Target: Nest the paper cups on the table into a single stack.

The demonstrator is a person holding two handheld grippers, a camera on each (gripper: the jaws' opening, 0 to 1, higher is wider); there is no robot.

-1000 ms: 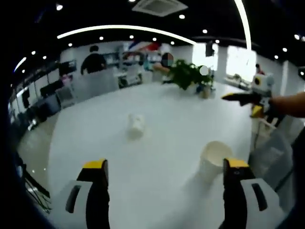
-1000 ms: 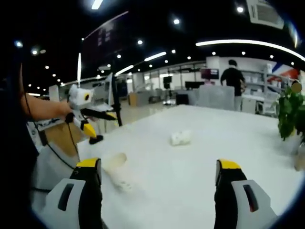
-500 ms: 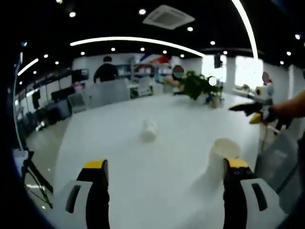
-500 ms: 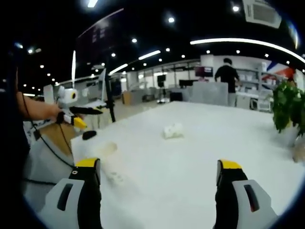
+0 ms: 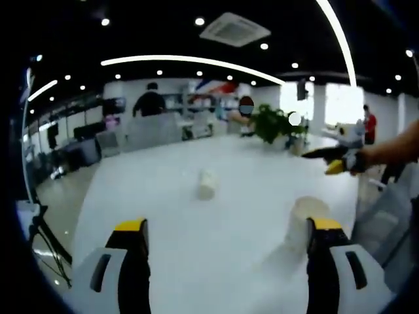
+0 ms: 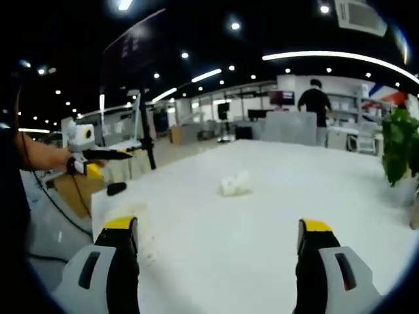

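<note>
Cups sit apart on the white surface (image 5: 163, 196). In the left gripper view, an upright paper cup (image 5: 305, 219) stands just ahead of the left gripper (image 5: 226, 258), close beside the tip of its right jaw, mouth up. A second cup (image 5: 207, 185) lies on its side farther out, ahead of the gap between the jaws and a little to the left of centre. The left gripper's jaws are spread wide with nothing between them.

In the right gripper view, the lying cup (image 6: 235, 184) rests well ahead of the right gripper (image 6: 219, 258), slightly left of the middle between its jaws. The right gripper is likewise wide open and holds nothing.

Each gripper shows in the other's view, held in a hand off the edge of the surface, too small and blurred to judge there. A potted plant (image 5: 275, 122) stands at the far side of the surface, beyond and right of the left gripper. Farther back, a person in dark clothing (image 6: 316, 104) stands among office furniture.
</note>
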